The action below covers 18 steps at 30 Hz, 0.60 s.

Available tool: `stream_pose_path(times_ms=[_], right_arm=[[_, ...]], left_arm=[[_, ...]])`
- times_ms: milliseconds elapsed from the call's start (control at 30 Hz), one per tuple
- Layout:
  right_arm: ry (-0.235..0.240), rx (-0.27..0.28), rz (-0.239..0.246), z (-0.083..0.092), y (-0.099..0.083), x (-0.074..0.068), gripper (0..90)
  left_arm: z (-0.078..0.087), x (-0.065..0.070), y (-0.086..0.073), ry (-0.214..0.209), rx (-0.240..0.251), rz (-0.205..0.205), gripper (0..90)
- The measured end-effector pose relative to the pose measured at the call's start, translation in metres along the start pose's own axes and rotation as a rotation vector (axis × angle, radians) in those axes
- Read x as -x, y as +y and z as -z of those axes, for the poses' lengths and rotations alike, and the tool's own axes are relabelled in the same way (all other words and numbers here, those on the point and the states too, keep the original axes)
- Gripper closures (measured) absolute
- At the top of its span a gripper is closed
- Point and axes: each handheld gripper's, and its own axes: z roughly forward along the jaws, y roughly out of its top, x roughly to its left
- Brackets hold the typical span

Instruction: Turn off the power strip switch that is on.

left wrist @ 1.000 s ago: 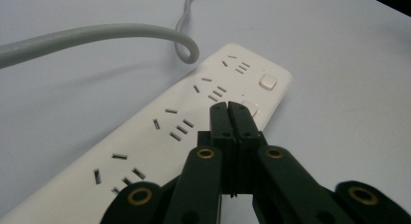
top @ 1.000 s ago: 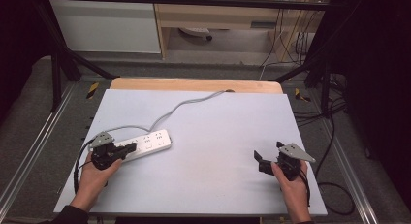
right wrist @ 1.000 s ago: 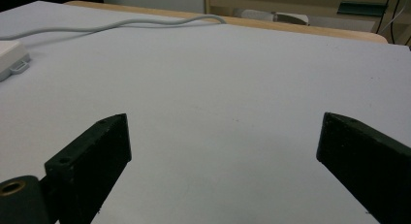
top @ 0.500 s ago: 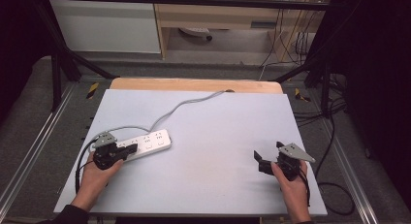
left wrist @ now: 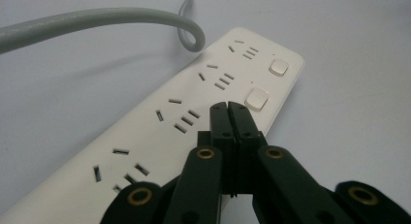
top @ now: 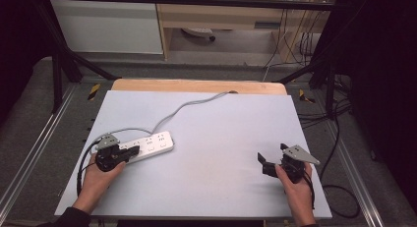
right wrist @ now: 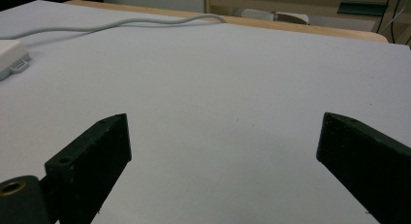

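Power strip (left wrist: 194, 112) under left hand-held gripper (left wrist: 228, 107), jaws clenched, right hand-held gripper (right wrist: 223, 136) spread wide, empty

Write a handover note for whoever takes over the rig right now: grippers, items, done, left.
Left gripper: jaws shut, empty, tips poised over the white plastic power strip close to its nearer square switch; contact unclear.
Right gripper: open, empty, idle at the table's right.
Strip lies left on the pale grey table, grey cable trailing to the far edge.
Done: approach. Left: probably pressing the switch.
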Motion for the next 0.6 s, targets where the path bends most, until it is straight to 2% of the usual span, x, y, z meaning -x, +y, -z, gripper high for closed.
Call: stream_pose_path(times_ms=[600], right_arm=[[0.0, 0.0, -0.002, 0.0002, 0.0002, -0.0001, 5.7]], left_arm=[[-0.0016, 0.0006, -0.0007, 0.005, -0.009, -0.013, 90.0]])
